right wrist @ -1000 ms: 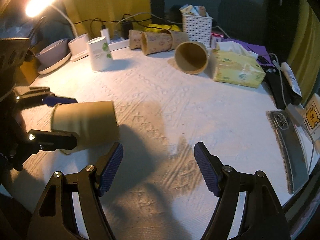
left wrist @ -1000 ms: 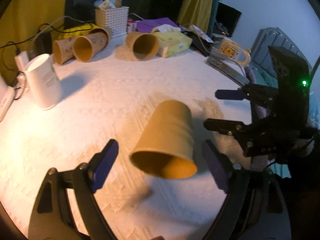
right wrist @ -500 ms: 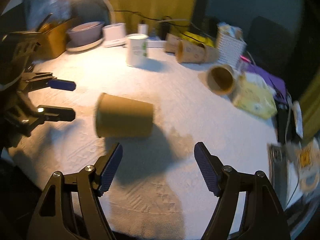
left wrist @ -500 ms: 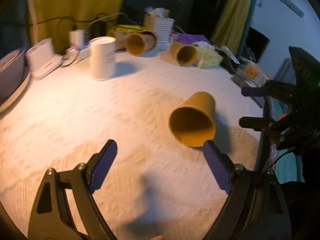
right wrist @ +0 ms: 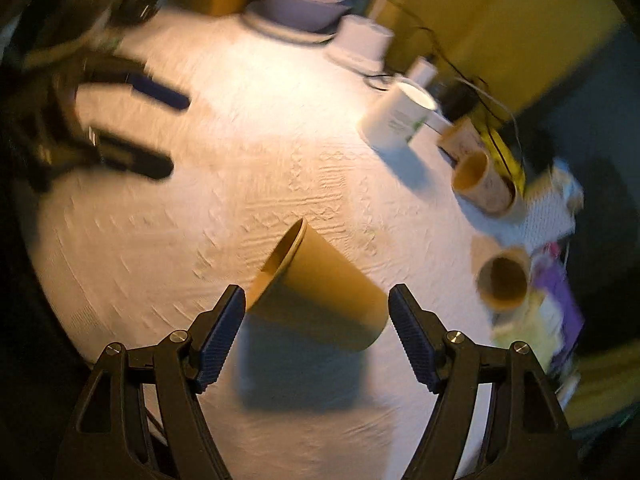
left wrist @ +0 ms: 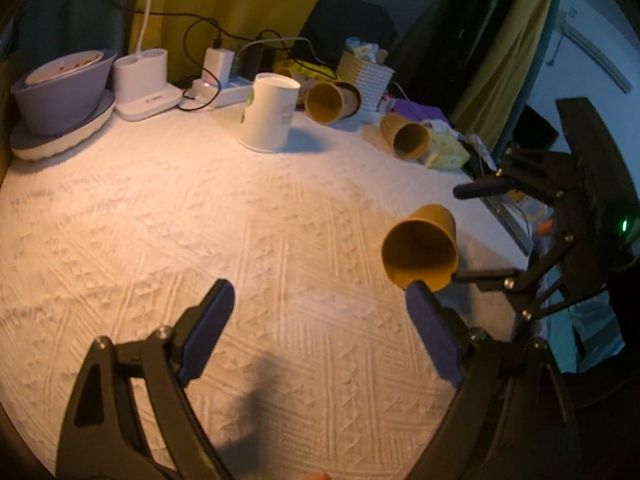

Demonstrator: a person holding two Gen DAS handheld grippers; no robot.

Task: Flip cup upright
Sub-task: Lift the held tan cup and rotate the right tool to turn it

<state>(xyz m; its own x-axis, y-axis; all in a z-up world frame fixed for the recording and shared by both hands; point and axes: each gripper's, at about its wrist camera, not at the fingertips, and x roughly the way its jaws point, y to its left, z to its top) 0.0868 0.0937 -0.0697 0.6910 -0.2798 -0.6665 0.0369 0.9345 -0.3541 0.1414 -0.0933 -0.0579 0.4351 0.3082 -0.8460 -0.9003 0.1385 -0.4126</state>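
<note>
A brown paper cup [left wrist: 420,246] lies on its side on the white tablecloth, its mouth toward my left gripper. In the right wrist view the cup [right wrist: 320,284] lies just ahead of my right gripper [right wrist: 316,336], between the open fingers but apart from them. My left gripper [left wrist: 316,328] is open and empty, with the cup off its right fingertip. The right gripper shows in the left wrist view [left wrist: 484,232], open around the cup's far end. The left gripper shows in the right wrist view [right wrist: 160,132], open.
A white upright cup [left wrist: 270,118] stands at the back. Two more brown cups [left wrist: 330,100] [left wrist: 406,136] lie on their sides near a white basket [left wrist: 366,74]. A bowl on a plate [left wrist: 60,96], a charger and cables sit at the back left. A tissue pack [left wrist: 446,150] lies right.
The left gripper has pulled back and left from the cup, which lay between its fingers a second ago. The right gripper has swung in behind the cup, which now lies between its fingers.
</note>
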